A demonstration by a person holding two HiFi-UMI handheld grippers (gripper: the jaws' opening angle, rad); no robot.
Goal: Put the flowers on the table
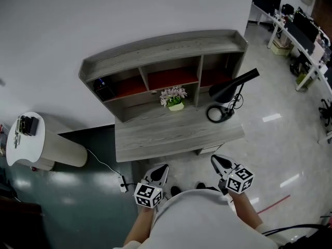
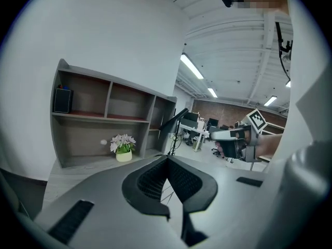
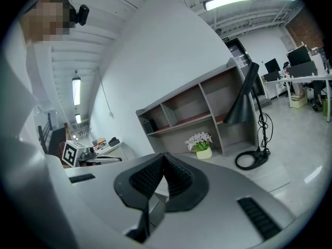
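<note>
Two tools at lower centre: left gripper [image 1: 160,169] and right gripper [image 1: 220,161], each with jaws pressed together, holding nothing. The potted flowers [image 1: 174,98] stand at frame centre on the grey desk [image 1: 155,139], above and well apart from both.

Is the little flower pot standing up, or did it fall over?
Standing up. The flower pot sits flat on the table, and its white flowers stick out of the top.
</note>
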